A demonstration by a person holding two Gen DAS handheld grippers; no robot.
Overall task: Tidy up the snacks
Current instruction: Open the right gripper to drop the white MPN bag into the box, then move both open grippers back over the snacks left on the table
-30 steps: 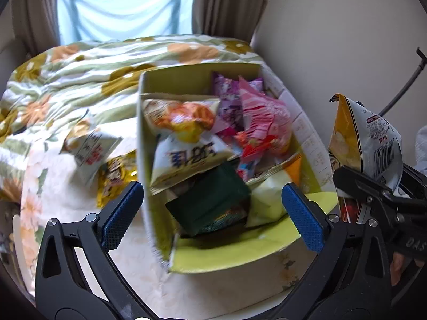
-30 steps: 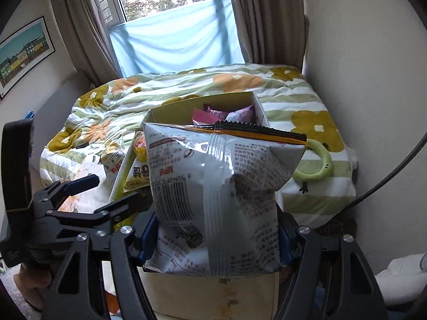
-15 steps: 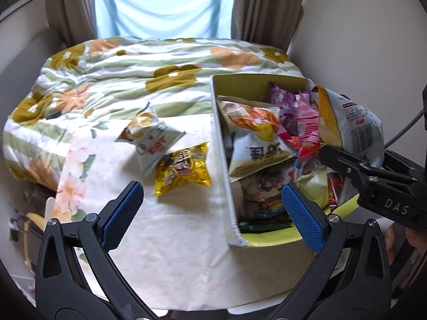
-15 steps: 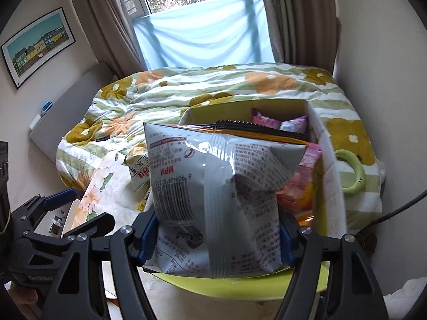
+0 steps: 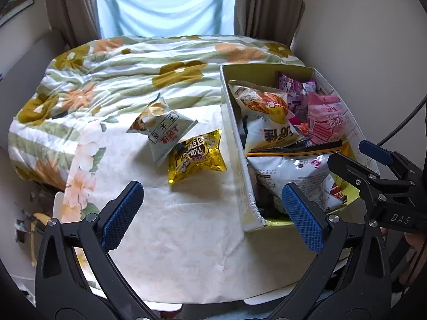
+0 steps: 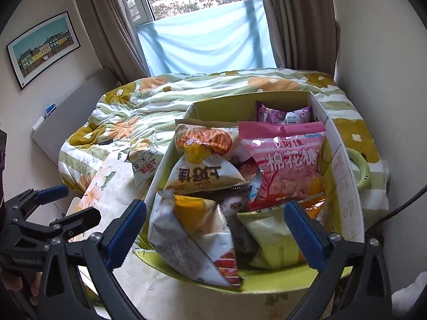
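Left wrist: bare tablecloth (image 5: pixel 186 229) beside box (image 5: pixel 234 144)

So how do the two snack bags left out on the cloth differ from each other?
The gold bag is shiny foil with dark cartoon print; the pale corn-snack bag is matte grey-green with red characters. The gold bag lies nearer the box; the pale bag sits farther out and overlaps the gold bag's edge. Both are sealed, puffed and outside the box.

Left gripper (image 5: pixel 213 210) open, angled downward; right gripper (image 6: pixel 216 226) angled downward, jaws opening, pads touching nothing.
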